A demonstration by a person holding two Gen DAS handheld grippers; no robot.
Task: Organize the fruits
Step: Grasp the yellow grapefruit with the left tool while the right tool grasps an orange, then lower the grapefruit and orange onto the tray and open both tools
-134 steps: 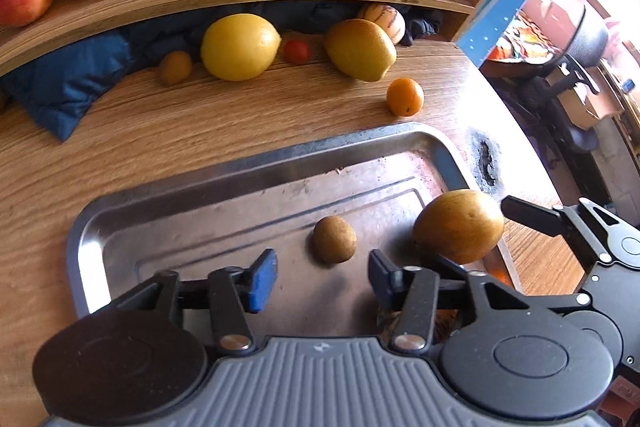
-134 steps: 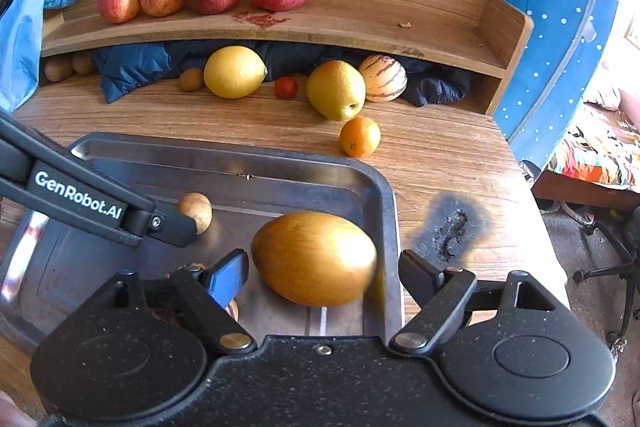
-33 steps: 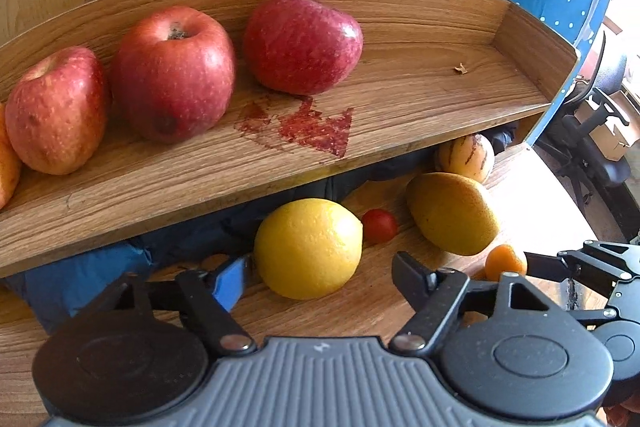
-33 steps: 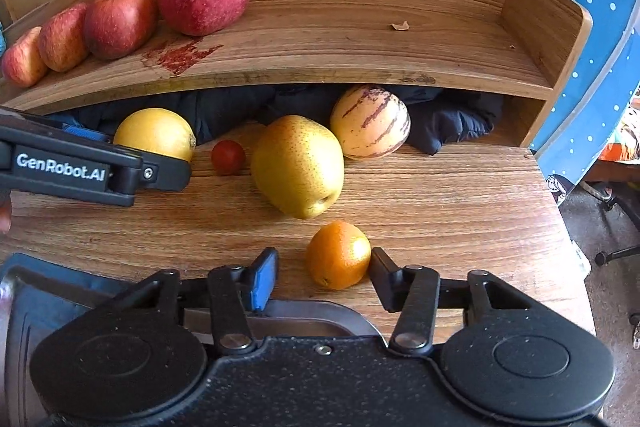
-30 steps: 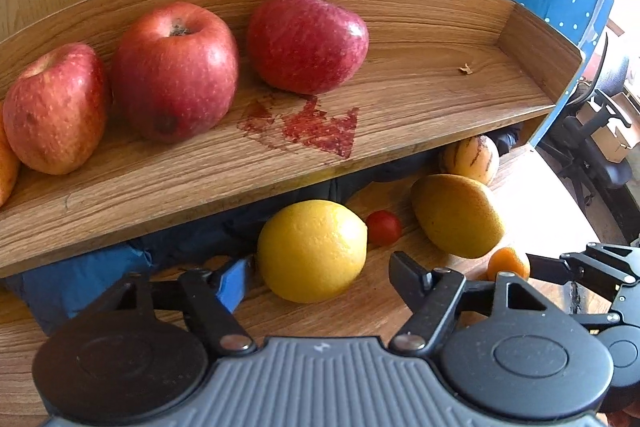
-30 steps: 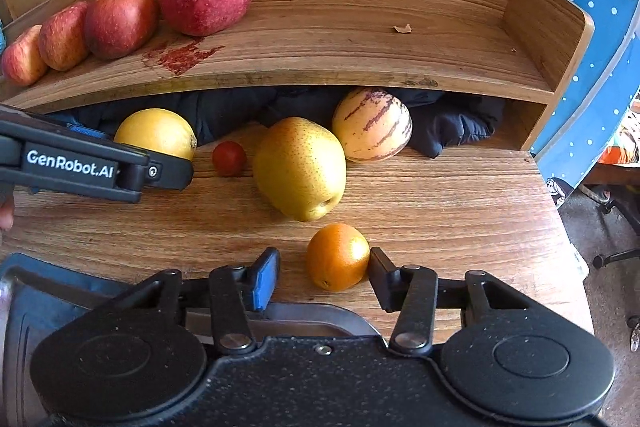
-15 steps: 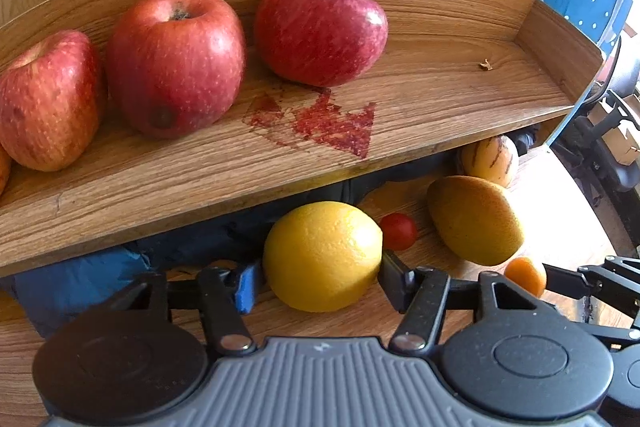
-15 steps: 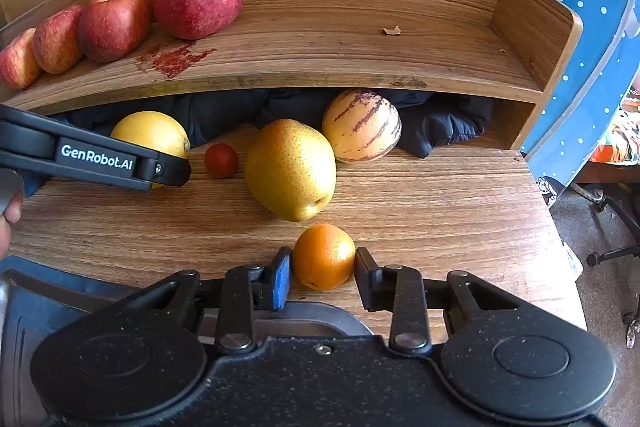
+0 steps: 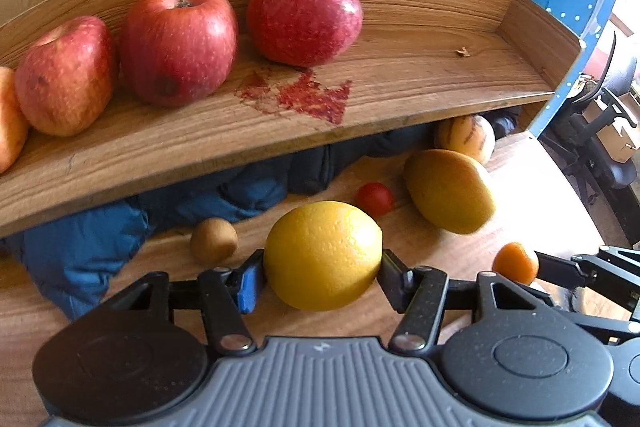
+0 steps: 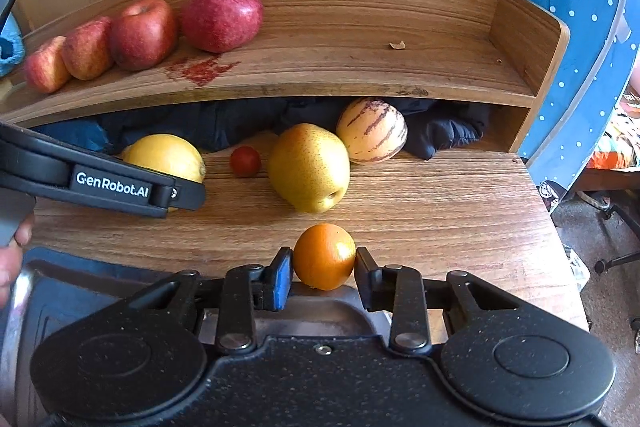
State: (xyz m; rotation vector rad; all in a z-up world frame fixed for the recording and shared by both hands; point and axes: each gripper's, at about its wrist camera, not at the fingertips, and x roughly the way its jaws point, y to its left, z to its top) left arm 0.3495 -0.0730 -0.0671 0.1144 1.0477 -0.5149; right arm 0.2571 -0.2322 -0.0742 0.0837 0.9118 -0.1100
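The left gripper [image 9: 322,271] was clamped on the yellow citrus fruit [image 9: 323,255] on the wooden table [image 10: 440,211]. At its 3 o'clock, the right gripper [image 10: 323,273] was closed against the small orange [image 10: 324,255], at 6 o'clock from the pear [image 10: 309,167].

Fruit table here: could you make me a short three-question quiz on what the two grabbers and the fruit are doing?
1. True or false: the left gripper is closed on the big yellow citrus.
2. What does the right gripper hold? A) the cherry tomato B) the small orange C) the striped melon
3. Fill in: the red apples sit on the wooden ___, above the table.

Key
1. True: both fingers press its sides.
2. B: it sits clamped between the fingers, near the metal tray.
3. Shelf.
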